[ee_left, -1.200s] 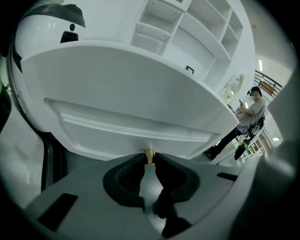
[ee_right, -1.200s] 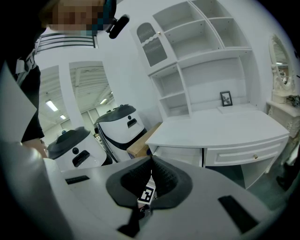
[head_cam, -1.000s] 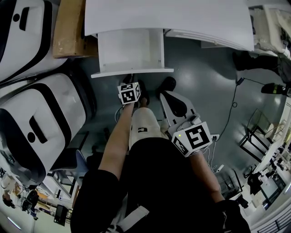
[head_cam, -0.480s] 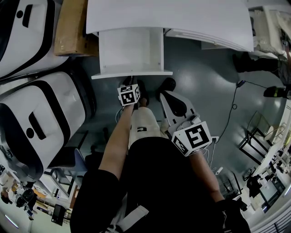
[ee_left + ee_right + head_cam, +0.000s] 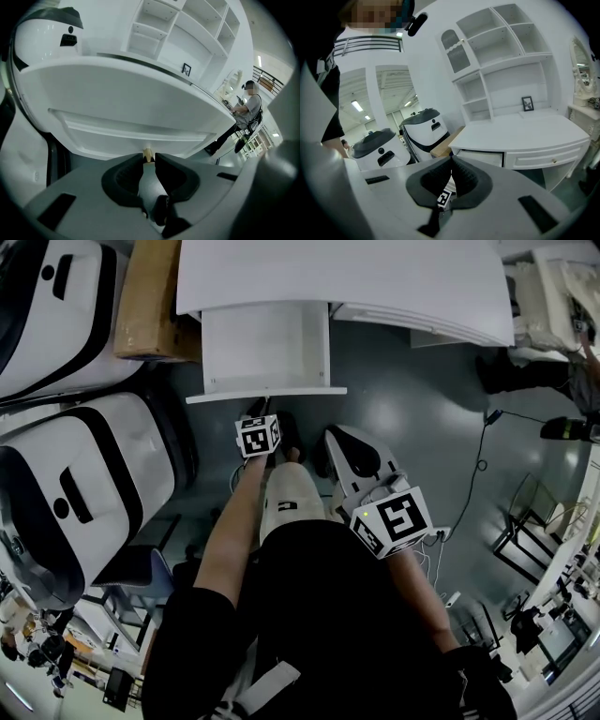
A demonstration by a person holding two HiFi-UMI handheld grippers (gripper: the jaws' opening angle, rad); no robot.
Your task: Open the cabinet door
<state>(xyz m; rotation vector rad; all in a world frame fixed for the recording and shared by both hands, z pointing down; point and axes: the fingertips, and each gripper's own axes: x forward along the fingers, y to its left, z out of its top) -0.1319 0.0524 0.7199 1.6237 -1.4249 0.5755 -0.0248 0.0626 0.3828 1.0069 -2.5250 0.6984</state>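
A white drawer stands pulled out from under the white desk top. In the left gripper view its panelled front fills the picture. A small pale knob on the front's lower edge sits between my left gripper's pads, and the left gripper is shut on it. In the head view the left gripper meets the drawer front's edge. My right gripper hangs back over the floor, right of the drawer and apart from it. Its jaws touch at the tips with nothing between them.
Two big white-and-black machines stand at the left beside a cardboard box. The desk carries a shelf unit with a small picture frame and another drawer. A cable trails over the grey floor at the right.
The right gripper has drifted slightly up and left in the head view. The left gripper still holds the knob at the drawer front.
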